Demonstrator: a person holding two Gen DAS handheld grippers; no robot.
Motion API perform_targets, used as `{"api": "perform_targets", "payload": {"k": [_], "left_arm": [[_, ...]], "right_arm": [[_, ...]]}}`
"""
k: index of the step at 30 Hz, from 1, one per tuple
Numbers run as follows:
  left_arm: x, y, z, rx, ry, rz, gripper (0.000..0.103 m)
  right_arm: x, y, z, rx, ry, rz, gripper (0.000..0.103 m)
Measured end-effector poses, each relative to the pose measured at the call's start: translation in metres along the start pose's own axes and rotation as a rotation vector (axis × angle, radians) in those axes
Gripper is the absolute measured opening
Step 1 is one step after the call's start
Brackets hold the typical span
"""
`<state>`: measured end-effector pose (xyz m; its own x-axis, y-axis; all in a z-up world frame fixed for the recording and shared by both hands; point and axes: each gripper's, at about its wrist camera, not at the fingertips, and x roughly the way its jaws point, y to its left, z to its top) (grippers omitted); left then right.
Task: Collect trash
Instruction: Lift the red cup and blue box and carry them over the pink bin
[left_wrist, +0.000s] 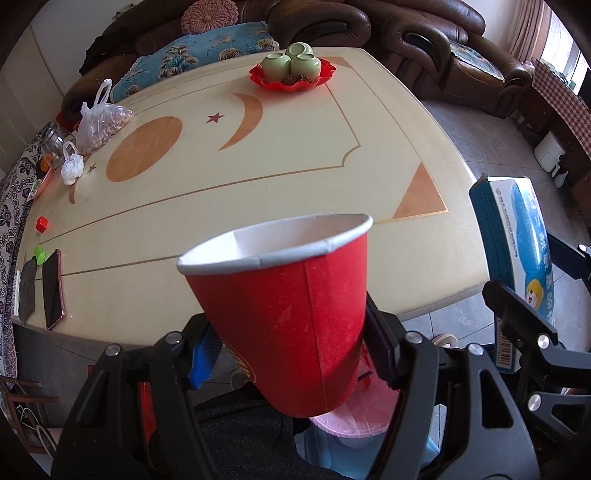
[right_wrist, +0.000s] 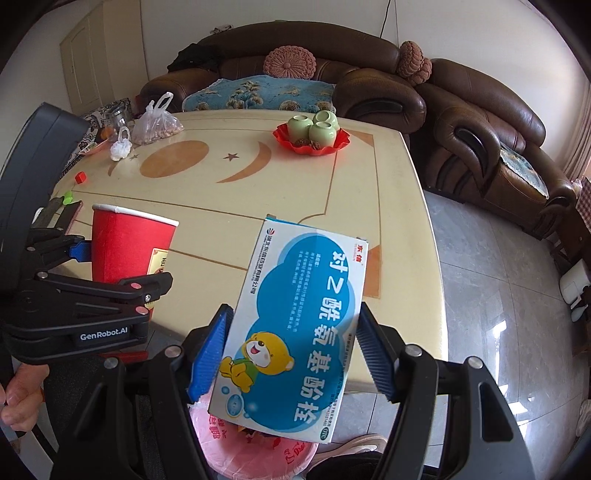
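My left gripper (left_wrist: 291, 350) is shut on a red paper cup (left_wrist: 291, 314) with a white inside, held above the near edge of the cream table (left_wrist: 258, 184); the same red paper cup (right_wrist: 125, 251) and left gripper (right_wrist: 122, 273) show in the right wrist view. My right gripper (right_wrist: 291, 354) is shut on a blue and white medicine box (right_wrist: 295, 325) with a cartoon bear; the medicine box (left_wrist: 517, 258) appears at the right of the left wrist view. A pink-lined bin (right_wrist: 255, 450) sits below the box, and the pink-lined bin (left_wrist: 354, 417) also shows under the cup.
On the table stand a red dish (left_wrist: 291, 75) with three green cups, a plastic bag of nuts (left_wrist: 99, 125), a small white bag (left_wrist: 72, 168), a phone (left_wrist: 51, 288), a red cube (left_wrist: 42, 223). A brown sofa (right_wrist: 480, 147) rings the table. A hand (right_wrist: 18, 395) holds the left gripper.
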<state>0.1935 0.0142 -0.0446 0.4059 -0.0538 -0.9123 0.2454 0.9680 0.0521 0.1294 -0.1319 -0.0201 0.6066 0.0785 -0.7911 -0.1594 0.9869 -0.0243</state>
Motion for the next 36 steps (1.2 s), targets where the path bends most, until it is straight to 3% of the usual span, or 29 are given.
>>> {"api": "perform_targets", "payload": {"k": [16, 36], "left_arm": [[-0.011, -0.012, -0.073, 0.008, -0.021, -0.050, 0.066], [0.037, -0.029, -0.128, 0.009, 0.057, -0.066, 0.066]], "right_arm": [[-0.036, 0.023, -0.057, -0.059, -0.010, 0.003, 0.066], [0.009, 0.026, -0.108, -0.039, 0.125, 0.023, 0.066]]}}
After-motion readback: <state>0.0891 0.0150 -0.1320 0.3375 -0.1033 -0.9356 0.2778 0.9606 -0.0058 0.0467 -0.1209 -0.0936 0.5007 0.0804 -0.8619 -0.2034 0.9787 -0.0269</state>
